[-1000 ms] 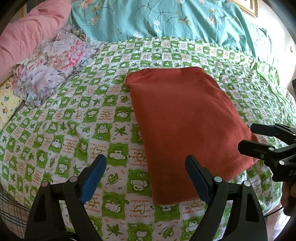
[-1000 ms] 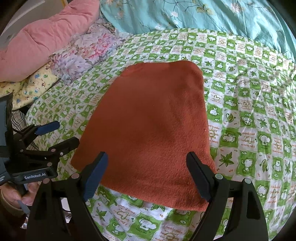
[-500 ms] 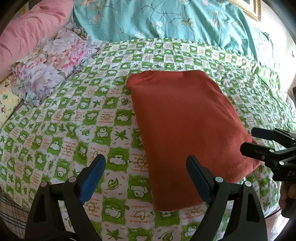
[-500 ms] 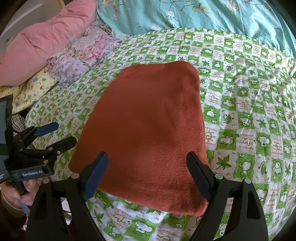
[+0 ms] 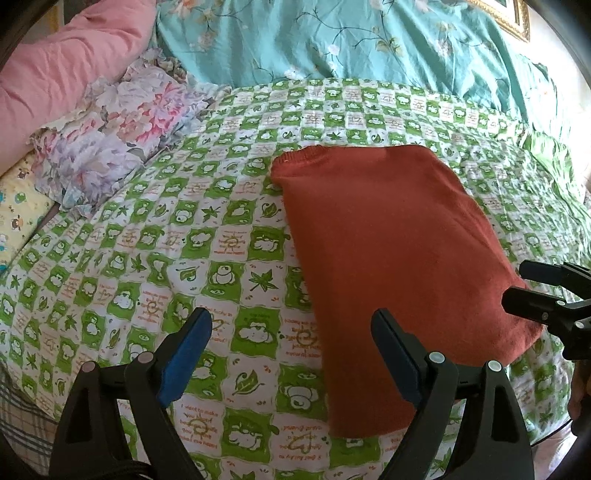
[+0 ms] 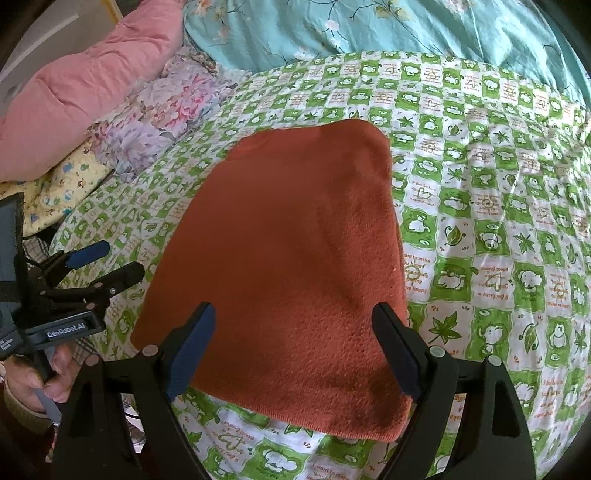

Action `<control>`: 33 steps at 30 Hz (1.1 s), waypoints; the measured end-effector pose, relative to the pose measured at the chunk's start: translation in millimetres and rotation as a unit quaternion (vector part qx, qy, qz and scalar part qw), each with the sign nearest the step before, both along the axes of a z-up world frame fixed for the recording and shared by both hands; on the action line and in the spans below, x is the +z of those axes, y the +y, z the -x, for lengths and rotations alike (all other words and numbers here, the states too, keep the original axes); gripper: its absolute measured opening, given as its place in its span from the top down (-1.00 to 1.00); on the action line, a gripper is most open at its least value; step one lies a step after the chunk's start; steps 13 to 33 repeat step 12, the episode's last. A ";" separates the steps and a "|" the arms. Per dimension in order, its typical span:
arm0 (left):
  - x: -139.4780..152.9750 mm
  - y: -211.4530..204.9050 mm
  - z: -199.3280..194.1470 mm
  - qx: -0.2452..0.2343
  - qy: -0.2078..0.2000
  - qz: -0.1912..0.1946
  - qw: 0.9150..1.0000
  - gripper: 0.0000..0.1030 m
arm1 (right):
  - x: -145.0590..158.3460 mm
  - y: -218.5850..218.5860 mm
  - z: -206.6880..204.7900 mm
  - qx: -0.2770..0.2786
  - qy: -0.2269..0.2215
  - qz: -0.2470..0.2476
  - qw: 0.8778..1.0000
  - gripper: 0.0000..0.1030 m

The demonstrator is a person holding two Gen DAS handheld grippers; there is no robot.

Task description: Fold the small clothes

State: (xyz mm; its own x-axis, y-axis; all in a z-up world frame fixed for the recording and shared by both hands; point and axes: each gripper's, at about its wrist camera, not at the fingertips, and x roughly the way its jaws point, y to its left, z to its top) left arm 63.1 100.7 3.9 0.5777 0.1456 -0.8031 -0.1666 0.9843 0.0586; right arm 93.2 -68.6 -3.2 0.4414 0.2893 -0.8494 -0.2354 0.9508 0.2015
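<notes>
One folded garment [image 6: 288, 258], two gaping tongs [image 5: 291, 354]

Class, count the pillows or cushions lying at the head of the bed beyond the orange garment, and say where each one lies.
3. A pink pillow lies farthest left, a floral frilled pillow beside it on the green sheet, and a yellow cartoon-print one below them at the bed's edge. Others may be hidden under the teal quilt.

One rust-orange garment [image 6: 280, 258], two hand-held grippers: left [image 5: 291, 354], right [image 6: 295, 347]; one pink pillow [image 5: 55, 74], one floral cloth [image 5: 122, 125].
</notes>
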 end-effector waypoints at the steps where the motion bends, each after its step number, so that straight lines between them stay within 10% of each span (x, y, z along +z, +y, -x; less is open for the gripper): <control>1: 0.3 0.0 -1.2 0.000 0.000 -0.002 1.000 -0.71 | 0.2 -0.4 0.0 0.000 -0.001 0.000 1.000 -0.68; 33: 3.6 -3.0 -0.8 -0.006 0.002 0.010 1.000 -0.72 | 2.8 -5.3 0.4 -0.001 -0.004 -0.005 1.000 -0.68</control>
